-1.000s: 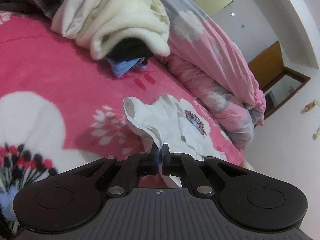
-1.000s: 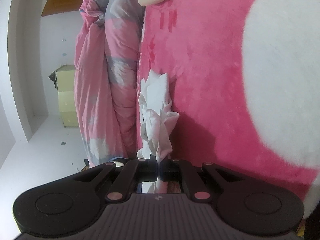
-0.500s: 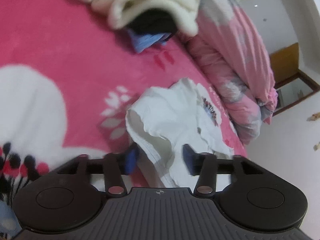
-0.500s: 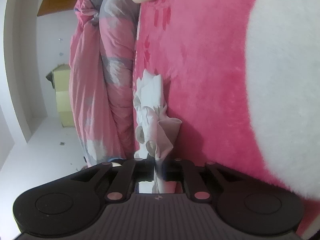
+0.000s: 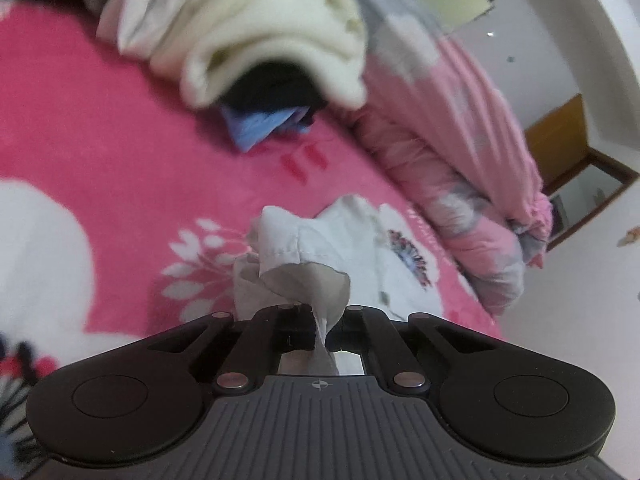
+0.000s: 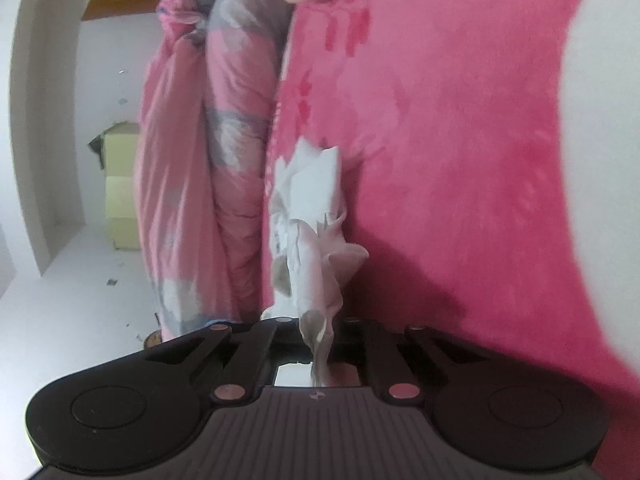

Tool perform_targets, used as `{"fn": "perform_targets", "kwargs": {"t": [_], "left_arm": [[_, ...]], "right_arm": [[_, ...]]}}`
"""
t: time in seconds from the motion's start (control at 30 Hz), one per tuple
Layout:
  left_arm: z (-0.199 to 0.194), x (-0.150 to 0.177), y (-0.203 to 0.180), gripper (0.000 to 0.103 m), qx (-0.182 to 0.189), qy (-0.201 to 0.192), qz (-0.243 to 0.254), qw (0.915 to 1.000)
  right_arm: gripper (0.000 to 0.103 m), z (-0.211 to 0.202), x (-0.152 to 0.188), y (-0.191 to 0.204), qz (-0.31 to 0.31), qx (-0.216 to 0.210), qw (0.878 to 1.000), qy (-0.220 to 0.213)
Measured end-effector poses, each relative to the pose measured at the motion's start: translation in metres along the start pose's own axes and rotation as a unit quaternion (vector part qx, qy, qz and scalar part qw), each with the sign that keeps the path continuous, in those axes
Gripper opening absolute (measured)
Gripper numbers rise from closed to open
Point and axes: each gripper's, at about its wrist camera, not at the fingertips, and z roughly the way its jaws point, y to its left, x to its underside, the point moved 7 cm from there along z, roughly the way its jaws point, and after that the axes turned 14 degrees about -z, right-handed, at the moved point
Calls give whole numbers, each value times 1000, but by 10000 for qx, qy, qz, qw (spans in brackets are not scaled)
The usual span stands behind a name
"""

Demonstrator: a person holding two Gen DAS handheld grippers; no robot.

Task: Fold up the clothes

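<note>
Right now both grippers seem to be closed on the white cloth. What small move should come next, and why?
Probably draw the two grippers apart to stretch the cloth flat. The left gripper and right gripper each pinch a bunched edge of the white cloth, which lies crumpled on the pink blanket, so no clean fold line shows yet.

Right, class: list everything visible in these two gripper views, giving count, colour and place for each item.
Small white cloth garment: one, white, on the blanket, pinched at two points.
Fleecy pink blanket with white flowers: one, covering the bed.
Rolled pink-and-grey quilt: one, along the bed's edge.
Cream clothes pile: one, with dark and blue pieces beneath, far end.
Pale yellow cardboard box: one, on the floor.
Left hand-held gripper: black, shut on the garment.
Right hand-held gripper: black, shut on the garment.
</note>
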Motion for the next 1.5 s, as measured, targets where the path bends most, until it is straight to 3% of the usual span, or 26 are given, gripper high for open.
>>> {"fn": "perform_targets", "kwargs": {"t": [0.43, 0.6, 0.73, 0.8, 0.87, 0.97, 1.1, 1.23, 1.33, 1.5], "left_arm": [[-73, 18, 13, 0, -252, 234, 442, 9984], [-58, 17, 10, 1, -126, 284, 572, 9979], [-30, 21, 13, 8, -392, 705, 893, 9927], [-25, 19, 25, 30, -581, 755, 736, 9927], [-29, 12, 33, 40, -640, 688, 584, 9939], [-39, 2, 38, 48, -559, 660, 467, 9952], [-53, -3, 35, 48, -359, 929, 611, 9932], [-64, 4, 29, 47, -320, 977, 978, 9899], [-66, 10, 27, 46, -368, 994, 1161, 9876], [-65, 12, 29, 38, -555, 1013, 1313, 9846]], "right_arm": [[2, -67, 41, -1, 190, -321, 9991, 187], [2, -72, 42, -4, -1, -213, 9995, 227], [5, -63, 35, -7, -249, 75, 9993, 249], [16, -61, 34, -14, -241, 228, 9990, 289], [19, -67, 36, -22, -87, 197, 9993, 307], [46, -85, 35, -22, -121, 174, 9996, 168], [71, -115, 32, -13, -398, 338, 9986, -76], [71, -133, 36, -2, -643, 382, 9971, -106], [66, -133, 39, 0, -724, 485, 9962, -69], [60, -132, 30, 9, -1150, 709, 9906, -207]]}}
